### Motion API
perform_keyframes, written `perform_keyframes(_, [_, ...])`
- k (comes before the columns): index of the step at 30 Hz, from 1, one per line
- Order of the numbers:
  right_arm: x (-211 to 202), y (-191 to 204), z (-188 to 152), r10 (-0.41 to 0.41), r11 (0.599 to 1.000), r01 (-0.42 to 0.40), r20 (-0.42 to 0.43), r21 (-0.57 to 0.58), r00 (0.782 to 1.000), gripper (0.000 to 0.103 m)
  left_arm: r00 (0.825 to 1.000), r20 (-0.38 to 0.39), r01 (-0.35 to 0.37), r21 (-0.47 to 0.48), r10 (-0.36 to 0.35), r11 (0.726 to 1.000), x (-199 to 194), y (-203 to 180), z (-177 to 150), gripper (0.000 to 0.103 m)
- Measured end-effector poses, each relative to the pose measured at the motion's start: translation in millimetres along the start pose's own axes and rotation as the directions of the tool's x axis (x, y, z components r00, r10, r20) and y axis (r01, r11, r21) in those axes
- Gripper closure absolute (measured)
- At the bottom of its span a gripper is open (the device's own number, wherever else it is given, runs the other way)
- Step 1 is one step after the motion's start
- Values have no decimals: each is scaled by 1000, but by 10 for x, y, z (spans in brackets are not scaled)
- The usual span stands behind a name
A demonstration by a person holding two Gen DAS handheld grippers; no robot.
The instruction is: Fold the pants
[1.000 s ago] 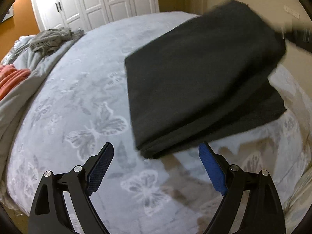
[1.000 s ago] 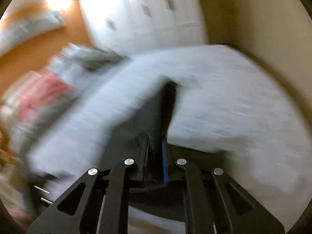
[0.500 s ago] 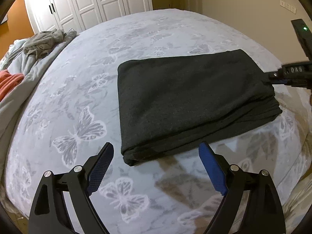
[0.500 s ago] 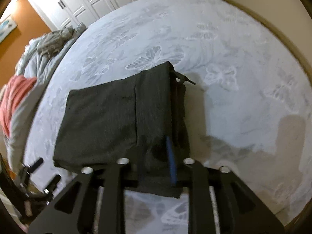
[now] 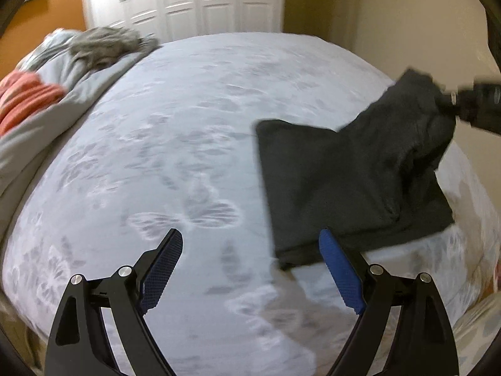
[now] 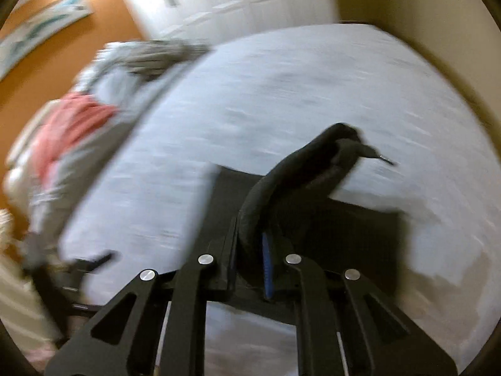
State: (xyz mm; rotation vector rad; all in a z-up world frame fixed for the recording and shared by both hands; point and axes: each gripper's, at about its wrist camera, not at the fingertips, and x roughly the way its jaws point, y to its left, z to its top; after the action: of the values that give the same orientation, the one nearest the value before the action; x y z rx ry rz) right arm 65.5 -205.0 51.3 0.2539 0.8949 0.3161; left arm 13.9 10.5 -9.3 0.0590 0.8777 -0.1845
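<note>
The dark grey pants lie folded on the right side of the bed, with their far right edge pulled up off the sheet. My right gripper is closing its jaws on that raised edge, and a thick roll of the fabric stands up between its pads. The left wrist view shows the same gripper at the lifted corner. My left gripper is open and holds nothing, above the bed. The pants' near left corner sits just beyond its right finger.
The bed has a pale sheet with a butterfly print. A heap of grey clothes and an orange cloth lie along its left side. White wardrobe doors stand behind, and a beige wall is on the right.
The right gripper went from shut to open on the flat pants, then shut on their edge and lifted it. The left gripper stayed open and shifted left, putting the pants to its right.
</note>
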Motion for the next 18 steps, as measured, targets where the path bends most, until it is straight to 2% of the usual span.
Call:
perform_keyframes(3, [105, 678, 385, 109, 992, -110, -9, -59, 994, 92, 1000, 19, -19, -74, 21, 997, -111, 392, 8, 17])
perform_keyframes(6, [-46, 1293, 758, 235, 967, -231, 26, -111, 972, 94, 998, 30, -44, -128, 48, 991, -190, 707, 5, 17])
perform_keyframes(7, [-197, 1504, 891, 283, 952, -273, 52, -138, 958, 97, 998, 34, -46, -160, 52, 986, -223, 841, 2, 17])
perform_keyframes(8, [-311, 1599, 947, 302, 945, -289, 69, -152, 951, 103, 998, 37, -43, -185, 50, 982, -248, 938, -4, 17])
perform_keyframes(9, [-394, 1642, 987, 314, 941, -299, 82, -160, 946, 103, 998, 39, -40, -209, 50, 977, -268, 1023, -9, 17])
perform_keyframes(10, [-481, 1645, 1016, 293, 947, -273, 101, -168, 951, 103, 998, 43, -36, -246, 48, 969, -289, 1130, -22, 17])
perform_keyframes(12, [-527, 1492, 926, 221, 965, -197, 129, -174, 967, 103, 998, 44, -25, -278, 39, 960, -290, 1211, -40, 17])
perform_keyframes(14, [-450, 1033, 687, 129, 986, -116, 110, -118, 986, 103, 1000, 24, -3, -288, 10, 958, -261, 1223, -46, 17])
perform_keyframes(16, [-358, 357, 309, 8, 1000, -7, 72, -16, 997, 103, 1000, 14, 19, -273, -16, 962, -235, 1161, -49, 17])
perform_keyframes(18, [-257, -244, -22, -103, 991, 101, 21, 84, 994, 102, 1000, 7, 14, -243, -13, 970, -185, 1022, -39, 17])
